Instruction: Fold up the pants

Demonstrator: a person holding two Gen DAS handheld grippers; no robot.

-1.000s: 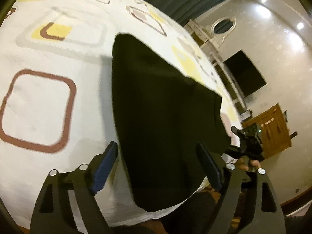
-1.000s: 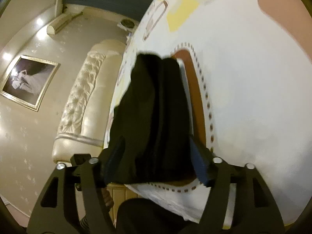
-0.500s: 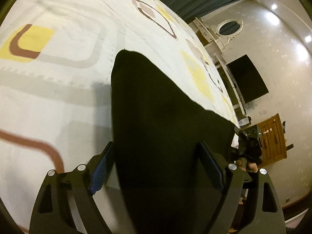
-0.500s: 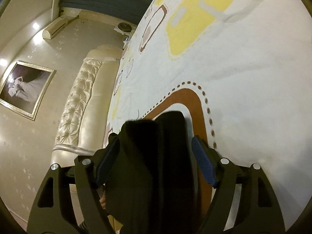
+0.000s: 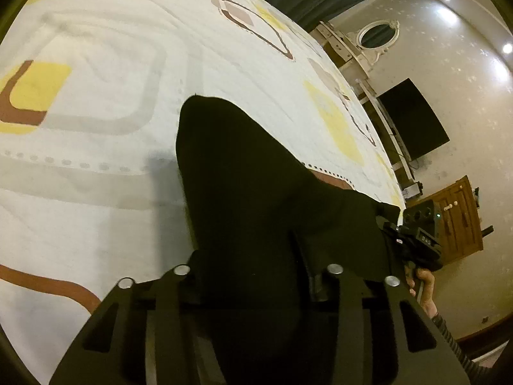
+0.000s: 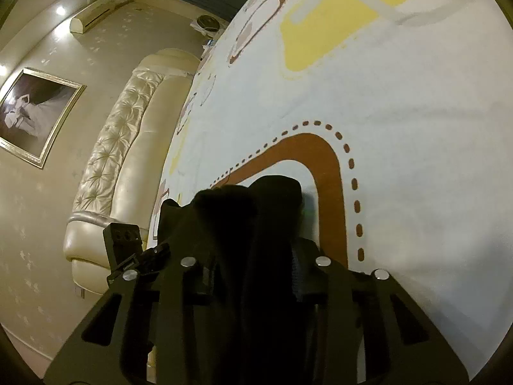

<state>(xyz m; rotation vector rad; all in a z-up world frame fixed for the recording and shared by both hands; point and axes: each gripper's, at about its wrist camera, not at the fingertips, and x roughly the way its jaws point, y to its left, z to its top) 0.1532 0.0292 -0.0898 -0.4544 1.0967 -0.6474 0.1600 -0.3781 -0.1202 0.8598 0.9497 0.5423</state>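
Clamping black fabric pants (image 5: 256, 192), left gripper (image 5: 256, 266) has jaws clenched on cloth edge; pants spread forward across white patterned bedsheet (image 5: 96, 112). Right gripper (image 5: 416, 240) visible at pants' far corner.

Right wrist view: right gripper (image 6: 253, 263) jaws clenched on bunched pants (image 6: 256, 211) over bedsheet (image 6: 416, 128); cream tufted headboard (image 6: 128, 128) left.

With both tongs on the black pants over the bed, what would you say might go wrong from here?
1. The left tongs bite only an edge of the black pants; the fabric may slip out when it is pulled.
2. In the right tongs the cloth is bunched in thick rolls, so the fold may set crooked or lumpy.
3. The pants lie near the edge of the patterned bedspread, so a released end could slide off.
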